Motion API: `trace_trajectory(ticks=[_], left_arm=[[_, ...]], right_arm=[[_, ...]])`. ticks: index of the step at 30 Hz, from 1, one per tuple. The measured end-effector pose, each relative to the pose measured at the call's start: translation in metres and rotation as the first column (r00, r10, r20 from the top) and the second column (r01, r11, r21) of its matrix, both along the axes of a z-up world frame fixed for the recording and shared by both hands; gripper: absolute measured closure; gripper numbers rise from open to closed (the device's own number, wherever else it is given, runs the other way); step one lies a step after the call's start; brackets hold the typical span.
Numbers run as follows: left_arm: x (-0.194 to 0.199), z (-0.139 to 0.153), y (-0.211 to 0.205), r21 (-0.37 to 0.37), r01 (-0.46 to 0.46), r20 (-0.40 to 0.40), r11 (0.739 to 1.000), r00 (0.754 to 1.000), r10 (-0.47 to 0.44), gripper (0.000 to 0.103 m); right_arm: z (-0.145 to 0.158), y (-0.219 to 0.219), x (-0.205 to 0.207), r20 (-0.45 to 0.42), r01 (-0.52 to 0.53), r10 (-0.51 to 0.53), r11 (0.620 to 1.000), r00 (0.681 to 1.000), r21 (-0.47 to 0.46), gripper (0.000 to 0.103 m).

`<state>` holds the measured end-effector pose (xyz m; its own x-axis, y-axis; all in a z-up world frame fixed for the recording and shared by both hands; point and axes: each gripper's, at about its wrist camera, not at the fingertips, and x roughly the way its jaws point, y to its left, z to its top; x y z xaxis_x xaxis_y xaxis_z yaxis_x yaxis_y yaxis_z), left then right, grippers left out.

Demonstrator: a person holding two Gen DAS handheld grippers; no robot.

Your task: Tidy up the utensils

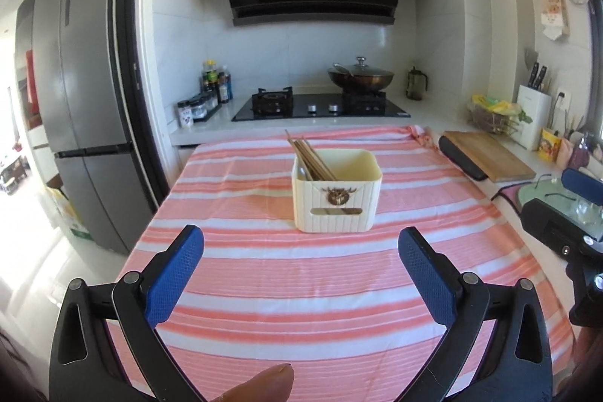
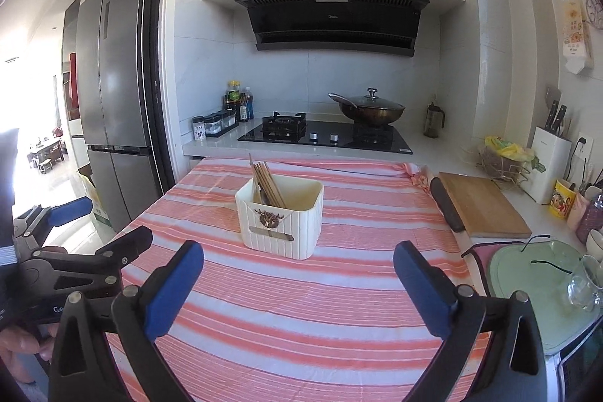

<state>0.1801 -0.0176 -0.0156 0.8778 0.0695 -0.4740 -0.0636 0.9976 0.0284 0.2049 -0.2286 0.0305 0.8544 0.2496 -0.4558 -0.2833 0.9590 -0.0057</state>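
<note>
The left tongs (image 1: 300, 247) stand released, their two blue, finely dimpled pads spread wide on black hinged arms, with only striped cloth between them; a fingertip (image 1: 264, 385) shows at the bottom edge behind them. The right tongs (image 2: 298, 260) are likewise released, the same blue textured pads splayed far apart and gripping nothing. Both hang over the near part of the desk (image 1: 339, 326), which is covered by a soft woven cloth in salmon-pink and white bands. Ahead of the left tongs, a little toward their right pad, stands the utensil holder (image 1: 336, 194): a cream, ribbed plastic box with rounded corners, a slot cut low in its front and a small bronze ornament above the slot. From the right tongs the same box sits ahead and toward their left pad. A bundle of slim brown wooden chopsticks (image 1: 309, 159) leans in the holder's left compartment, tips tilted up and away to the left; a grey metal handle seems to stand beside them, though it is hard to make out. Farther right of the tongs lies a flat wooden cutting board (image 2: 484, 208) with a dark edge. Beyond the desk is a glossy black gas hob (image 2: 324, 134) bearing a dark round wok (image 2: 371, 110) under a glass lid.
</note>
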Motion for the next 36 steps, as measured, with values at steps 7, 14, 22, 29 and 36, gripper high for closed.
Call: trace_trajectory(ticks=[7,14,22,29,36], left_arm=[[-0.017,0.008,0.004,0.015,-0.064,0.016,0.998,0.998,0.064,0.000],[-0.031,0.021,0.005,-0.008,-0.042,0.033,0.999,0.999,0.042,0.000],[-0.034,0.026,0.003,-0.014,-0.038,0.012,0.999,0.999,0.038,0.000],[-0.035,0.025,0.003,-0.011,-0.027,-0.001,1.000,1.000,0.027,0.000],[-0.032,0.024,0.000,0.005,-0.020,-0.010,1.000,1.000,0.020,0.000]], right_arm=[[0.005,0.003,-0.019,0.020,0.008,-0.008,1.000,1.000,-0.005,0.000],[0.013,0.001,-0.030,0.041,0.024,-0.024,1.000,0.999,0.003,0.000],[0.016,-0.003,-0.040,0.046,0.026,-0.026,1.000,0.999,0.009,0.000],[0.019,-0.004,-0.042,0.050,0.013,-0.014,1.000,0.999,0.019,0.000],[0.020,-0.006,-0.044,0.053,0.001,-0.002,1.000,0.999,0.028,0.000]])
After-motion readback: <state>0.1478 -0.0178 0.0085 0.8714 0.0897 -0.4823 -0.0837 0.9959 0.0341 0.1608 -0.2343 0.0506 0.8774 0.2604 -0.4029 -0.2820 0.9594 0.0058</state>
